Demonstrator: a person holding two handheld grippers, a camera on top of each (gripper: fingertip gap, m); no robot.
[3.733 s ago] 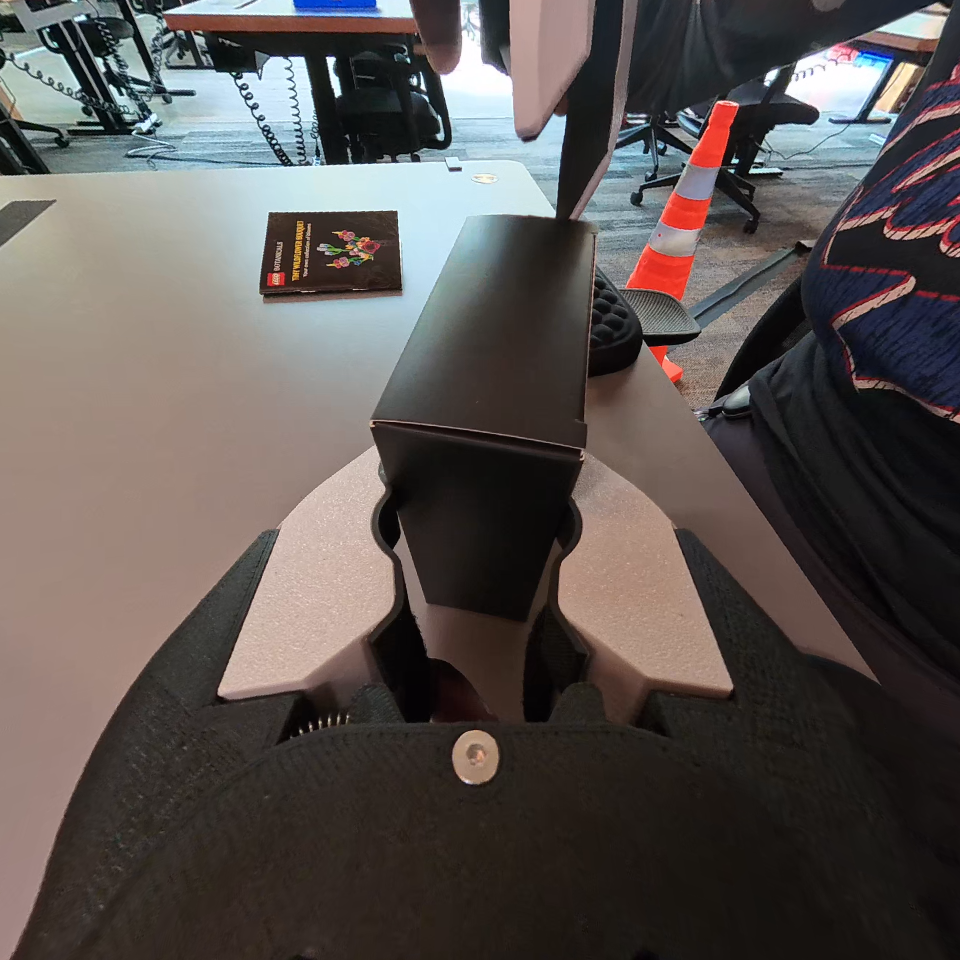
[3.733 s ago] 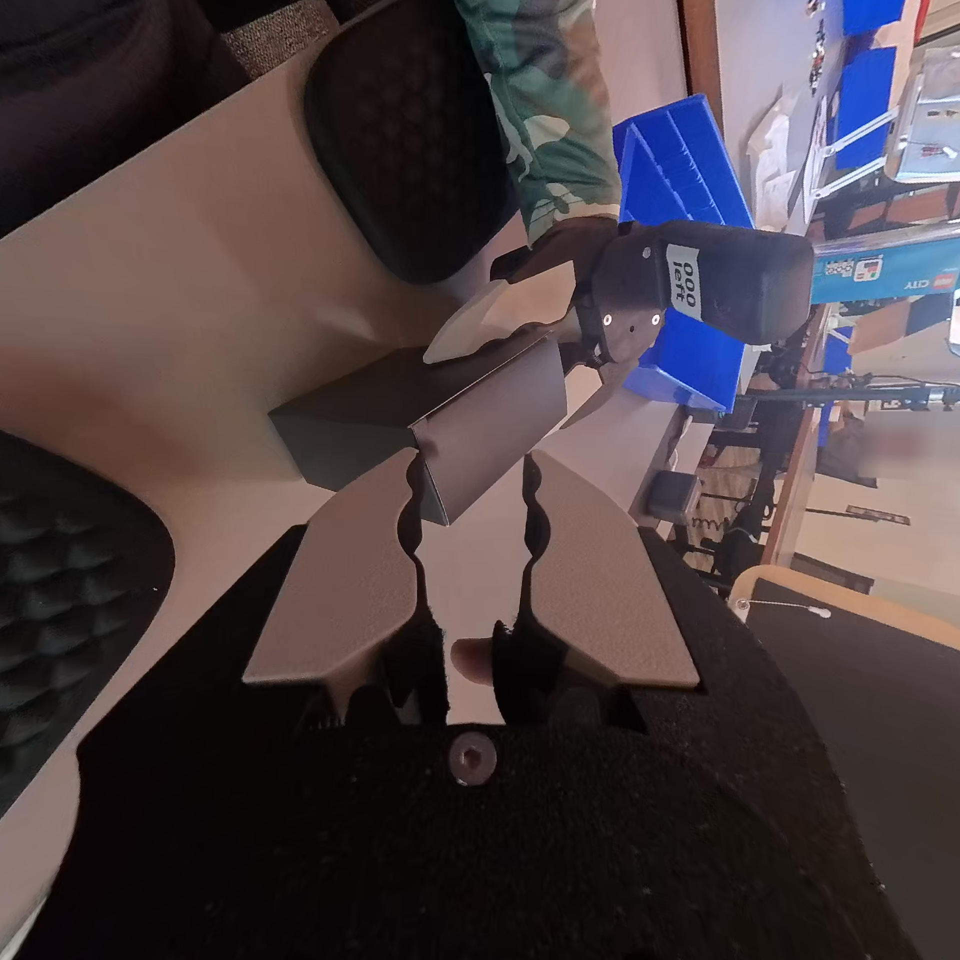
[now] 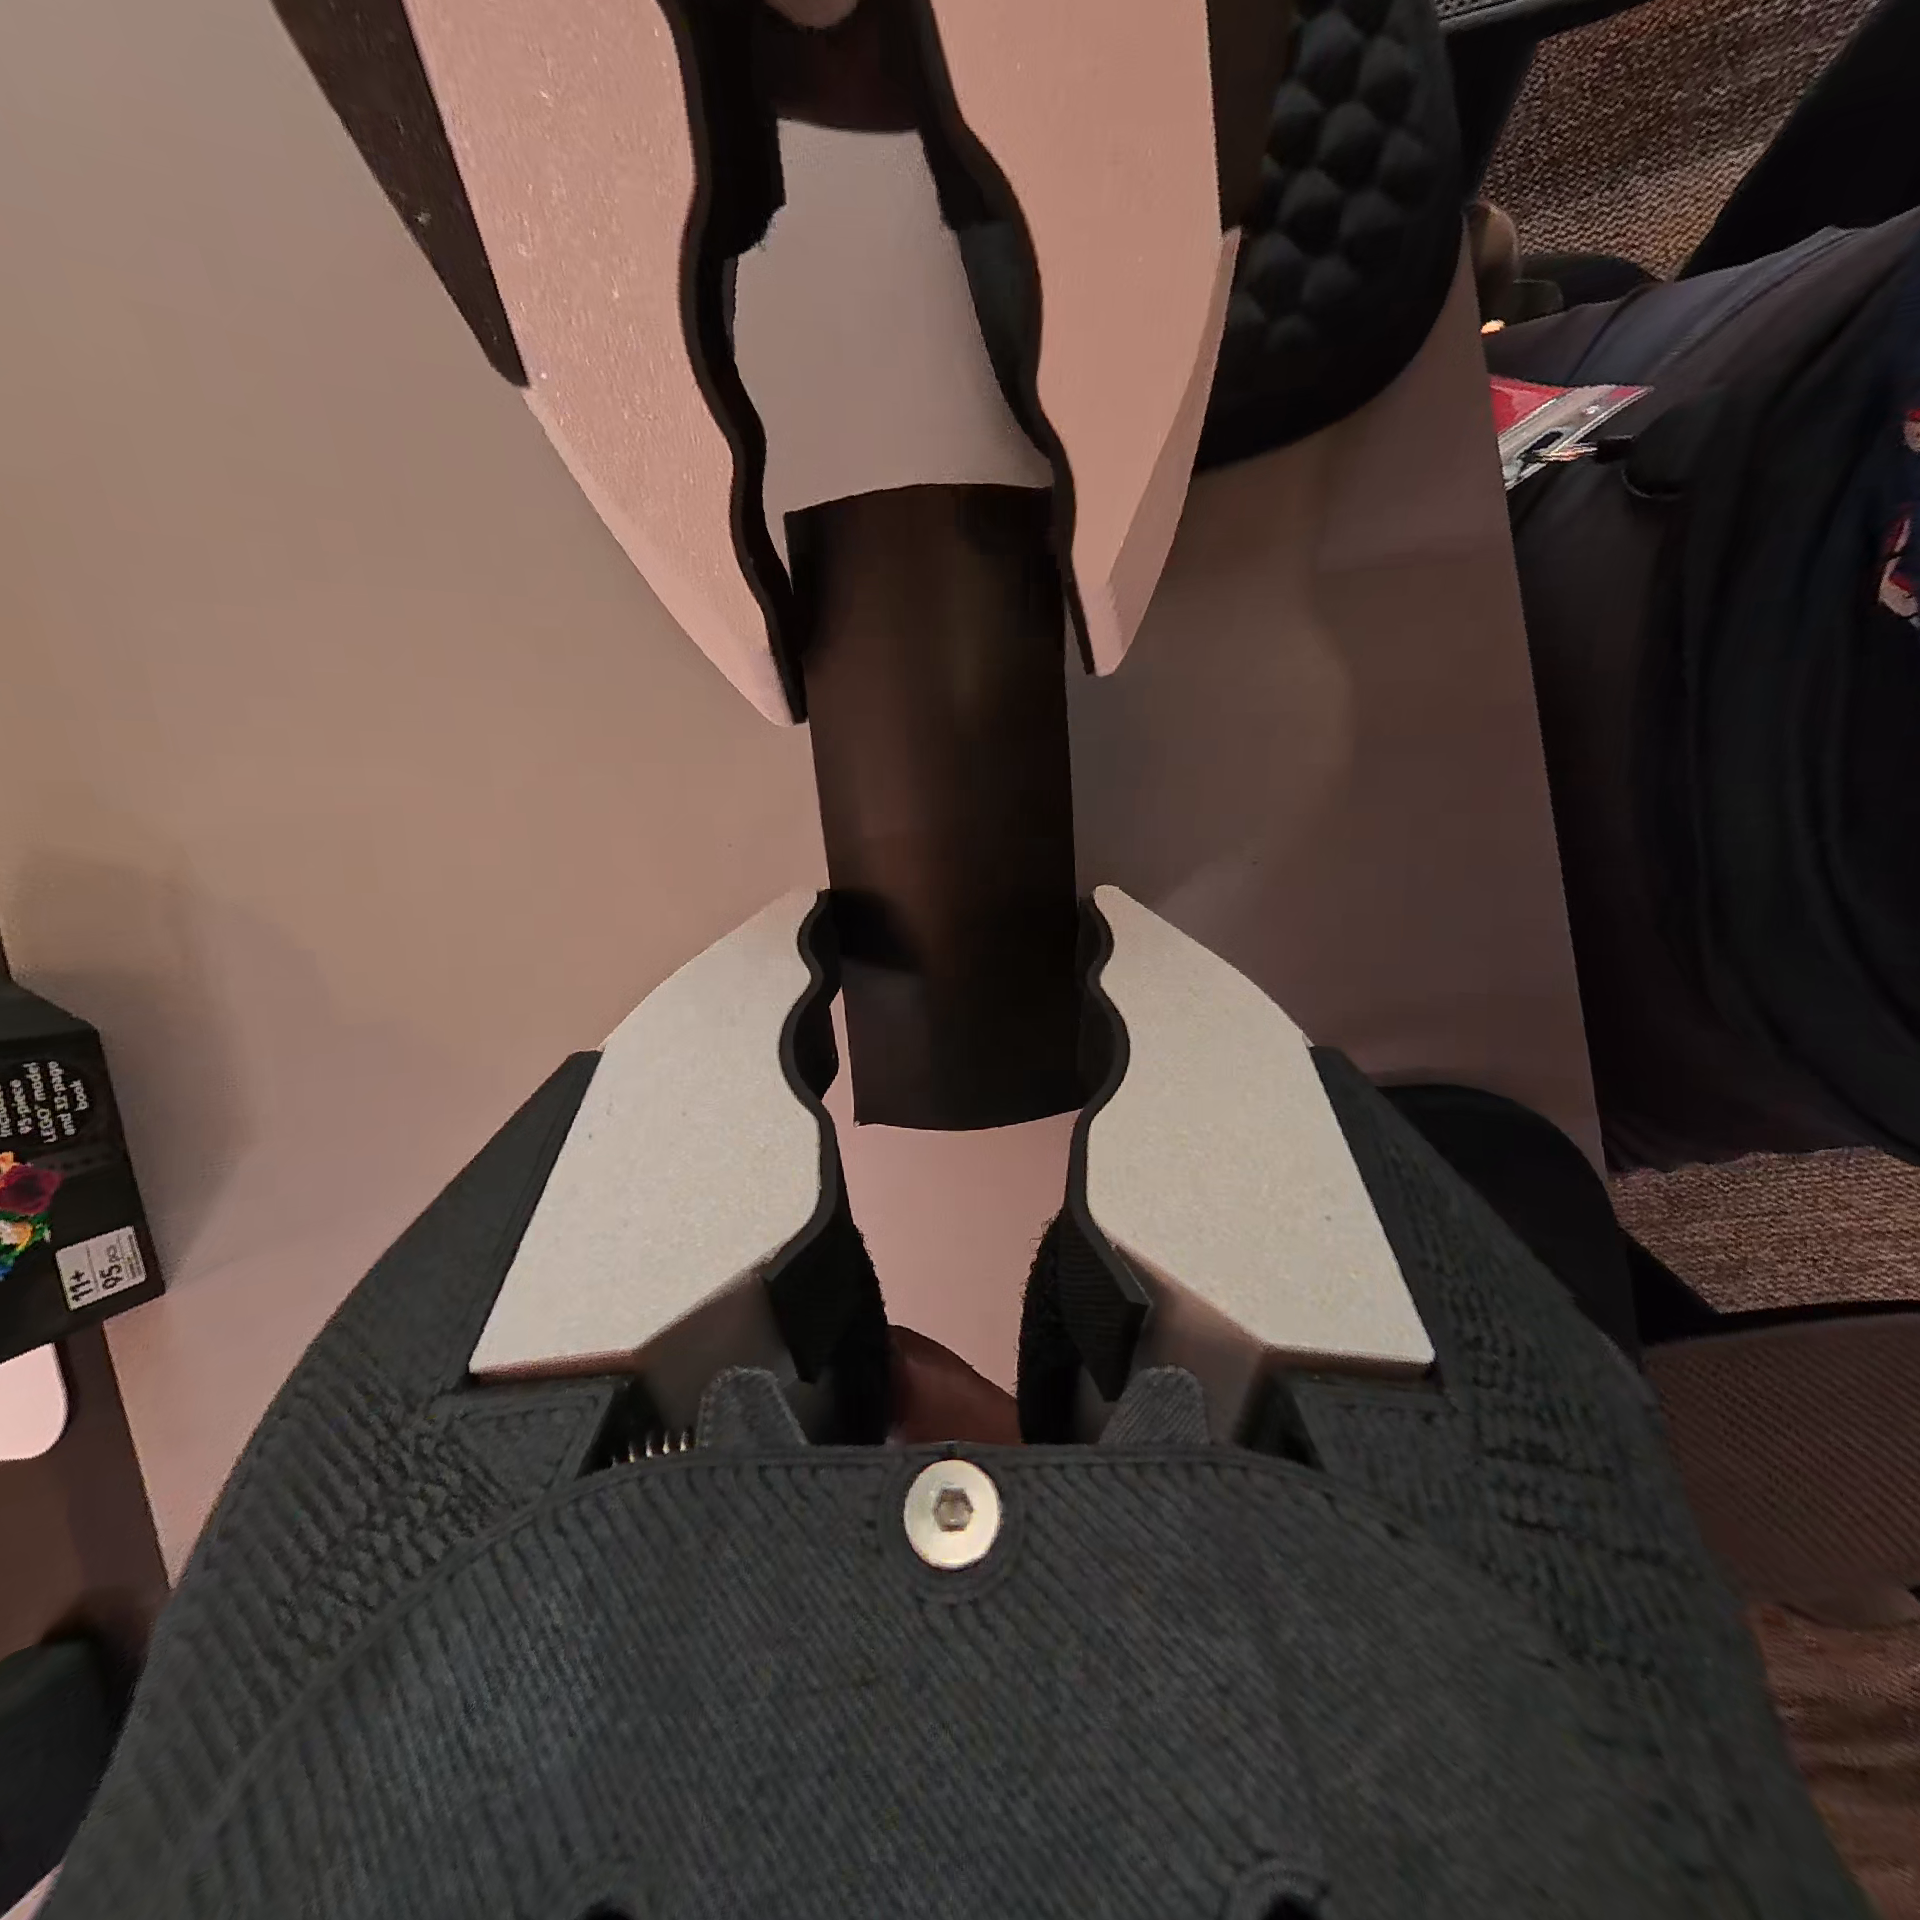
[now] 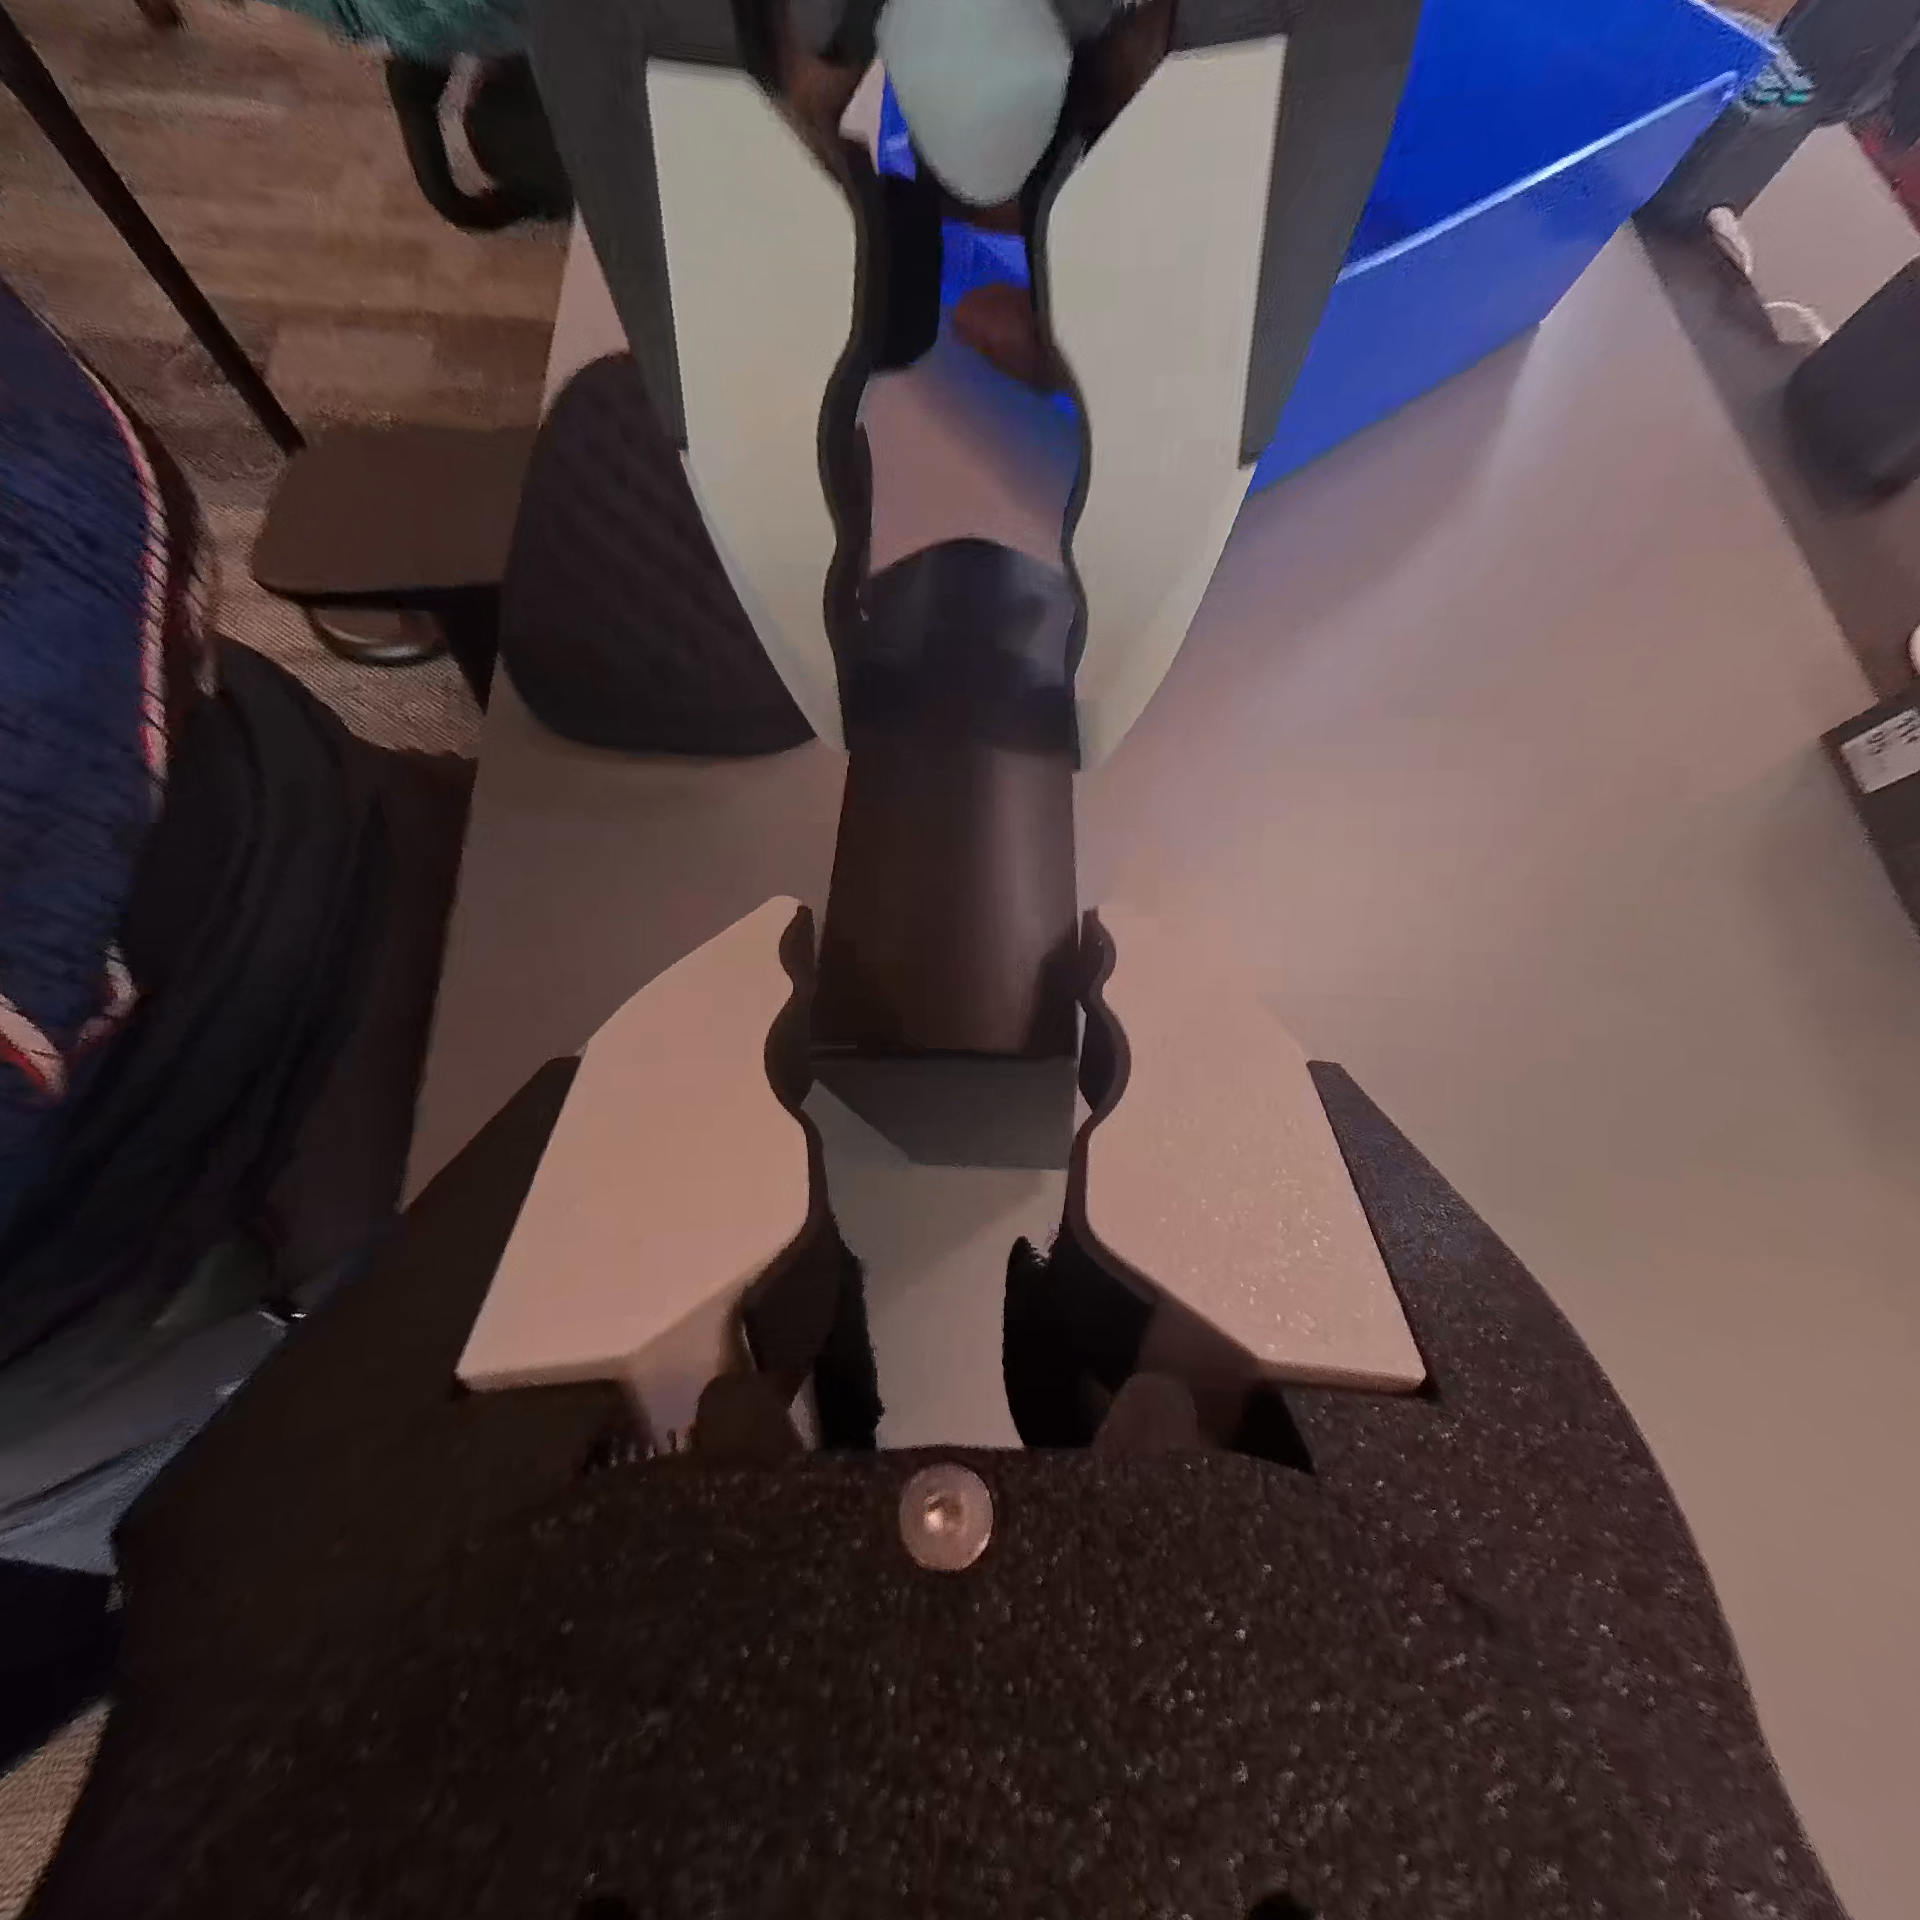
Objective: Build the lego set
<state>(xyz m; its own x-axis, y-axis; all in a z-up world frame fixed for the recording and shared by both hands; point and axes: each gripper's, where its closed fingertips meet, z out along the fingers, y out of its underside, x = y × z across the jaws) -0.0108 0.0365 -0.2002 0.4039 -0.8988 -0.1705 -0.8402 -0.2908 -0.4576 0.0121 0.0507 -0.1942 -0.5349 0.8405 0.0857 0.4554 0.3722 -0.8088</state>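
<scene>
Left wrist view: the left gripper [image 3: 956, 997] has its pale fingers pinching the near end of a long, narrow black cardboard box [image 3: 940, 821], and the right gripper [image 3: 925, 582] comes in from the far side, clamped on the other end. So the box hangs between the two tools above the pale grey tabletop [image 3: 364, 727], one end in each. At the far left edge there's a black printed lego booklet [image 3: 68, 1184] lying on the table, well apart from the action. A black dimpled pad [image 3: 1320, 260] sits far right at the table edge, and a person's dark clothing fills the right side.

Right wrist view: same setup mirrored. The right gripper [image 4: 940, 1029] squeezes the near end, where a folded end flap [image 4: 940, 1122] shows, apparently not opened yet. The left gripper [image 4: 961, 665] nips the far end. A blue plastic bin [image 4: 1475, 260] stands far right on the table.

My read: this is the unboxing step, very early in the build, no bricks visible anywhere. The next move probably needs one tool to keep a firm hold while the other lets go and re-grips a flap to pull it open. Thin card, so squeezing too hard could crush it.
</scene>
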